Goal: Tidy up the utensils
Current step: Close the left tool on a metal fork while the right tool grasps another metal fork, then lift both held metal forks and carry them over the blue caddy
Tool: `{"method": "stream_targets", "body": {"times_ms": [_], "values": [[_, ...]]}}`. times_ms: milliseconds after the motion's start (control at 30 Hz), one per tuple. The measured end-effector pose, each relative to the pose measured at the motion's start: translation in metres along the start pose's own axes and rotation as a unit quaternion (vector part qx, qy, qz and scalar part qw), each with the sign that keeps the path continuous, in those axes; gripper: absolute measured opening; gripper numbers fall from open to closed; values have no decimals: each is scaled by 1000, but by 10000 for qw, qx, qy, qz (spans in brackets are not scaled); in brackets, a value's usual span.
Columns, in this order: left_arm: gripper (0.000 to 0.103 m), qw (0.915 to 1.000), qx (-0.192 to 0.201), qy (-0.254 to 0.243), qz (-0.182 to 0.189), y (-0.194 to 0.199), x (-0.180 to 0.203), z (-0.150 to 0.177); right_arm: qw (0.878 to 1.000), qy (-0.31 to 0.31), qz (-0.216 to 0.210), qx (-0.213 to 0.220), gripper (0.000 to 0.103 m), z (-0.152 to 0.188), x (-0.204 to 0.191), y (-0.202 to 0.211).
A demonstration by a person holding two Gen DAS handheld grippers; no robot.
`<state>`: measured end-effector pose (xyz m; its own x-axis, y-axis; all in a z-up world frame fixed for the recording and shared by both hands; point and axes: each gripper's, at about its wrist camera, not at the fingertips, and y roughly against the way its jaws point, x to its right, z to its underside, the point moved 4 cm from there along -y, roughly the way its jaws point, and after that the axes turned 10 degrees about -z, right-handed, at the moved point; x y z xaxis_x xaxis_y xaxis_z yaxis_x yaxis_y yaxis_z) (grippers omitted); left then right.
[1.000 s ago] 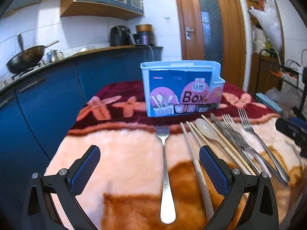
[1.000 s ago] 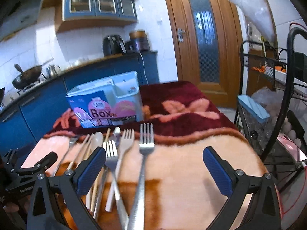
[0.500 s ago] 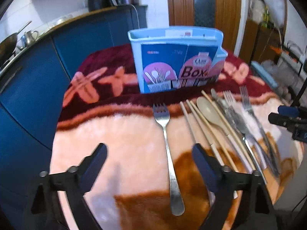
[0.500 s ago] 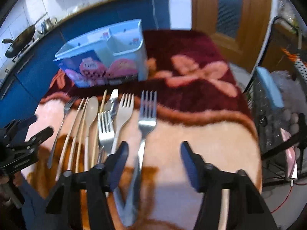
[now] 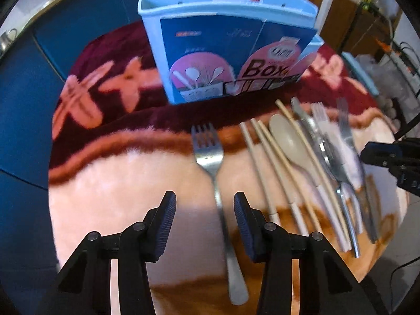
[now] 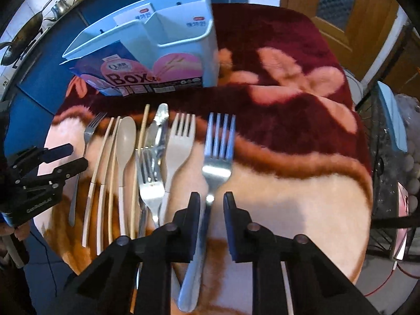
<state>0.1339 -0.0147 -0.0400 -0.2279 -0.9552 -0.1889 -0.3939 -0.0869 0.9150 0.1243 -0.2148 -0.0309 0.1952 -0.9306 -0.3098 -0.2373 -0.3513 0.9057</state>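
Left wrist view: our left gripper hangs half open, empty, over a steel fork on the plush pink-and-maroon blanket. Our right gripper, narrowly parted, straddles another fork without clamping it. Behind stand the blue utensil box and blue kitchen cabinets.

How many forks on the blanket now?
4: leftmost steel fork, lone; middle steel fork atop the pile; white fork beside it; rightmost steel fork between the jaws of the right gripper. The pile may hide more.
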Motion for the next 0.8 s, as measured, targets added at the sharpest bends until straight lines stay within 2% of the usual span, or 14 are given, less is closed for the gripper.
{"method": "stream_targets", "body": {"times_ms": [133,167,233,300,500,567,633,700,800], "values": [[45,9997,-160,13,196,-7,2,-4,9998,-5,75,-168,21,-1,0,-11],[43,9996,-153,15,226,-7,2,-7,9997,-18,86,-219,21,-1,1,-13],[32,9993,-156,40,345,-11,4,-12,9997,-23,67,-238,21,-4,0,-16],[28,9988,-225,62,422,-13,6,-15,9997,-47,14,-251,21,-6,1,-17],[27,9993,-183,32,334,-18,10,-22,9997,-72,-106,-201,18,-9,5,-19],[26,9995,-189,11,255,-19,13,-24,10000,-7,-39,-25,12,-7,7,-15],[17,9997,-161,29,190,-22,23,-32,9999,27,-33,158,10,-1,7,-11],[9,9996,-112,115,233,-22,28,-34,9993,4,-87,351,8,4,6,-8],[4,9991,59,197,367,-20,30,-31,9963,186,-112,834,7,9,3,2]]}}
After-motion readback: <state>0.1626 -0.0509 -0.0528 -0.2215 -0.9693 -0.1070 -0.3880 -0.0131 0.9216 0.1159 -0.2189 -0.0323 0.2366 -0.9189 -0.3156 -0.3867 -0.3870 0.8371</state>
